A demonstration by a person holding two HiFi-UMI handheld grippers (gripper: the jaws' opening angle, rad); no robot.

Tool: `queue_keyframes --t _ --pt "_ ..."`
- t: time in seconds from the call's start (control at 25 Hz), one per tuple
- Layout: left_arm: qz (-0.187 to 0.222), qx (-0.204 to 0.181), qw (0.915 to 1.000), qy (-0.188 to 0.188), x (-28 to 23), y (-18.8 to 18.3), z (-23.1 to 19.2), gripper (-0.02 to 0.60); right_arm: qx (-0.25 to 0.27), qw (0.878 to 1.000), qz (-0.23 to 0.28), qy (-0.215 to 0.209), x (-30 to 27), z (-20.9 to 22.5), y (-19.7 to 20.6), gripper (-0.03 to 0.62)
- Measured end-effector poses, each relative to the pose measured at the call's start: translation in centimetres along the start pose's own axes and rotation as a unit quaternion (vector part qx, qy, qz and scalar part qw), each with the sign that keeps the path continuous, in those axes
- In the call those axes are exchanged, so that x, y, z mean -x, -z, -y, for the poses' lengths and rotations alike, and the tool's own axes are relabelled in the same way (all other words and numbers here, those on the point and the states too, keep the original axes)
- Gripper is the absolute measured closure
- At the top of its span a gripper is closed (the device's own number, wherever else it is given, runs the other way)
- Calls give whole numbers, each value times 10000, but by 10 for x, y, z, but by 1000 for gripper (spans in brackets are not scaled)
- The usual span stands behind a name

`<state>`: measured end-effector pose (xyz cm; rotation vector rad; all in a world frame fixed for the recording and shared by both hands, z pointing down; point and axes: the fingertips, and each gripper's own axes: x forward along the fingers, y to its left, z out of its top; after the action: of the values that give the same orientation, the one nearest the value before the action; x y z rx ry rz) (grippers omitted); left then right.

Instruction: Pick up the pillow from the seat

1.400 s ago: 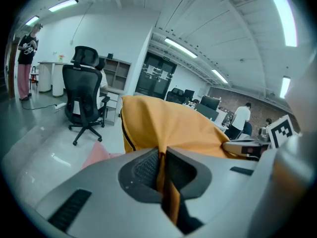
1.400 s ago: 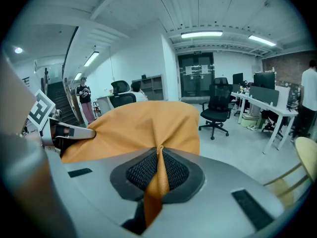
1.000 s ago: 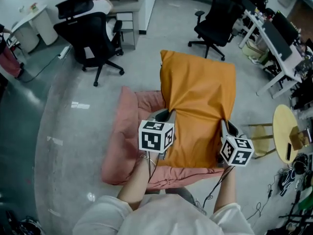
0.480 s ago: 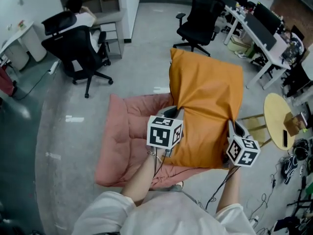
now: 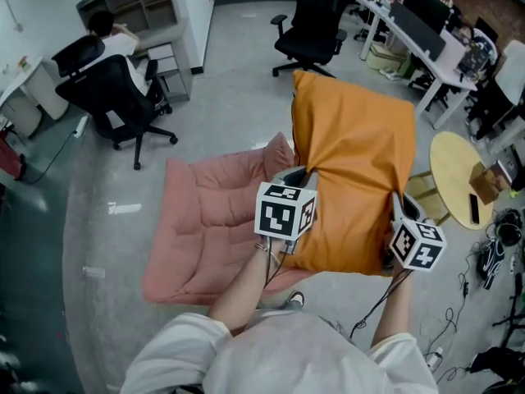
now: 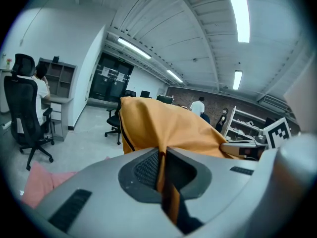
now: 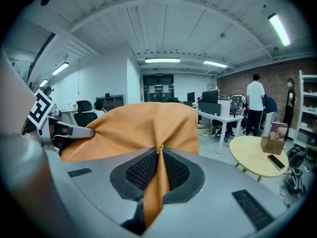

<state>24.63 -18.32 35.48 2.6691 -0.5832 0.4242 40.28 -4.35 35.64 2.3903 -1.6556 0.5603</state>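
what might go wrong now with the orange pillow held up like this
1. The left claw and right claw each pinch only a thin fold of the orange fabric pillow, so the cloth could slip out and the pillow drop.
2. The round yellow table stands close on the right; a swing that way might brush it.

Pillow [image 5: 354,167] farther right, mostly clear of seat [image 5: 205,228]

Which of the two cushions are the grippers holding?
The orange pillow: the left gripper and right gripper each pinch its fabric and hold it up. The pink cushion lies spread out below it, in neither gripper.
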Motion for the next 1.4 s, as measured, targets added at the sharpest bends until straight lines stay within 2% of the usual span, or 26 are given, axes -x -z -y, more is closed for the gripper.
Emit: queue_keyframes --t 0.2,0.44,1.4 --pt "-78 -108 9999 79 -17 5 32 557 -112 9999 62 112 15 32 5 554" --pt "-150 -174 9997 67 -24 13 43 557 -247 9996 43 133 19 46 18 554" --pt "-112 -270 9995 115 -16 12 44 561 -340 9991 103 240 25 43 25 556"
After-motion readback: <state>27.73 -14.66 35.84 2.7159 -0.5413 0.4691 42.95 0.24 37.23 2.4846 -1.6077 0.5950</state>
